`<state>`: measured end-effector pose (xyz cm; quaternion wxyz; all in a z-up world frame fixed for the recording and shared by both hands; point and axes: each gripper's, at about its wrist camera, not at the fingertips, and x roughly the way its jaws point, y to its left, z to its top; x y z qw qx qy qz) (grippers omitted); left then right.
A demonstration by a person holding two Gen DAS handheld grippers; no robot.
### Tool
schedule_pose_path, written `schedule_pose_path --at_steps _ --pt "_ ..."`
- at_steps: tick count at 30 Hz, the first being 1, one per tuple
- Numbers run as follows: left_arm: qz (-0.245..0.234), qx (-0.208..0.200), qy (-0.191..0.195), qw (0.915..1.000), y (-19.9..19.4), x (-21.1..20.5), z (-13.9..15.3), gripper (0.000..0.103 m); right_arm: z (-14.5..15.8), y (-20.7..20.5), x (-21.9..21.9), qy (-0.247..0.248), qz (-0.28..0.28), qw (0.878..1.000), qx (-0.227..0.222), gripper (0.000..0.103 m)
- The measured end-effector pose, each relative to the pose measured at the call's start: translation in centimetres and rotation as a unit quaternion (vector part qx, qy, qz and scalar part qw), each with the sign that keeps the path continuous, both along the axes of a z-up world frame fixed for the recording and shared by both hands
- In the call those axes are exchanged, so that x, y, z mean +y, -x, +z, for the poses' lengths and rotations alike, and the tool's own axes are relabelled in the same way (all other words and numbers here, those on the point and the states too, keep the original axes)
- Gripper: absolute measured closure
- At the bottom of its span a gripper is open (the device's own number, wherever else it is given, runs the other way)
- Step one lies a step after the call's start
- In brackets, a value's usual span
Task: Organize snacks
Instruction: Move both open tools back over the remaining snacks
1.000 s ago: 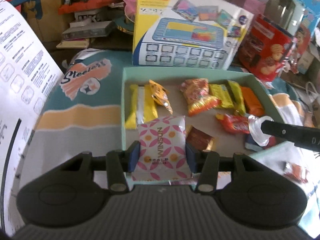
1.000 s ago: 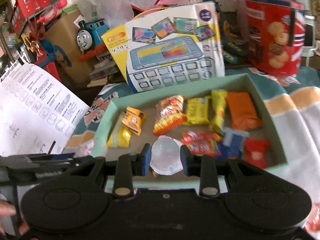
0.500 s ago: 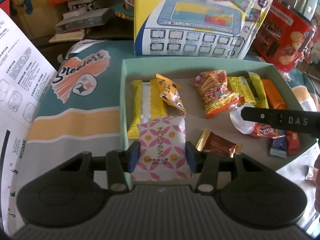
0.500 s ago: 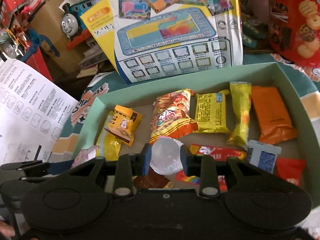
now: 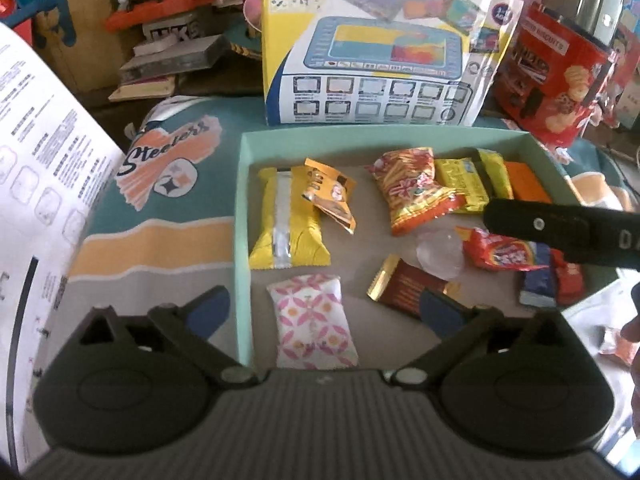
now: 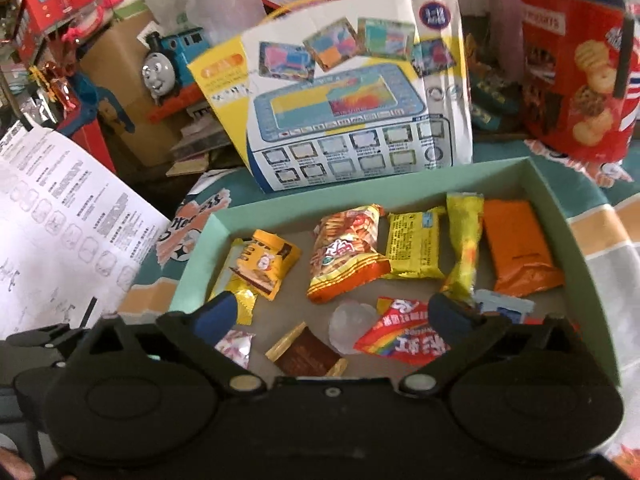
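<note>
A shallow mint-green box (image 5: 280, 138) (image 6: 560, 200) holds several wrapped snacks. My left gripper (image 5: 326, 310) is open; the pink-and-white patterned packet (image 5: 314, 320) lies loose between its fingers in the box's near left corner. My right gripper (image 6: 336, 316) is open above the box's near side; the clear jelly cup (image 6: 350, 326) (image 5: 440, 254) lies free on the box floor between its fingers, next to a brown-and-gold bar (image 6: 306, 354) and a red rainbow packet (image 6: 404, 334). The right gripper's black finger (image 5: 560, 232) crosses the left wrist view.
A toy tablet carton (image 5: 380, 52) stands behind the box, a red biscuit package (image 5: 560, 76) to its right, a blue toy train (image 6: 172, 60) at the back left. A printed paper sheet (image 5: 36, 140) lies at the left. A loose snack (image 5: 616, 340) lies outside, right.
Both grippers have opened. The pink packet has dropped from the left gripper into the box's near left corner, and the jelly cup has dropped from the right gripper onto the box floor.
</note>
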<state>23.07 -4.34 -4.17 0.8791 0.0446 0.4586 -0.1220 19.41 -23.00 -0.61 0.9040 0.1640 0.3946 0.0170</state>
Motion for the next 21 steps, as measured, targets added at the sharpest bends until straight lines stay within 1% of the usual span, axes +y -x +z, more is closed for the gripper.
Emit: schedule_pose_path --at_steps 4,10,16,21 --pt "0.006 -0.002 0.008 0.9999 1.9 0.7 1.0 0.000 1.3 2.3 0.0 0.000 -0.002 1.000 -0.007 0.000" --pt "0.015 0.012 0.031 0.9994 5.5 1.8 1.6 0.000 2.4 5.9 0.6 0.001 -0.004 1.000 -0.006 0.000" --pt "0.014 0.014 0.033 0.9992 8.8 2.5 1.8 0.000 2.7 9.5 1.8 0.003 0.000 1.000 0.000 0.000" --pt "0.016 0.012 0.025 0.9995 10.9 3.6 1.5 0.000 2.4 11.5 2.7 0.004 0.000 1.000 0.010 0.000"
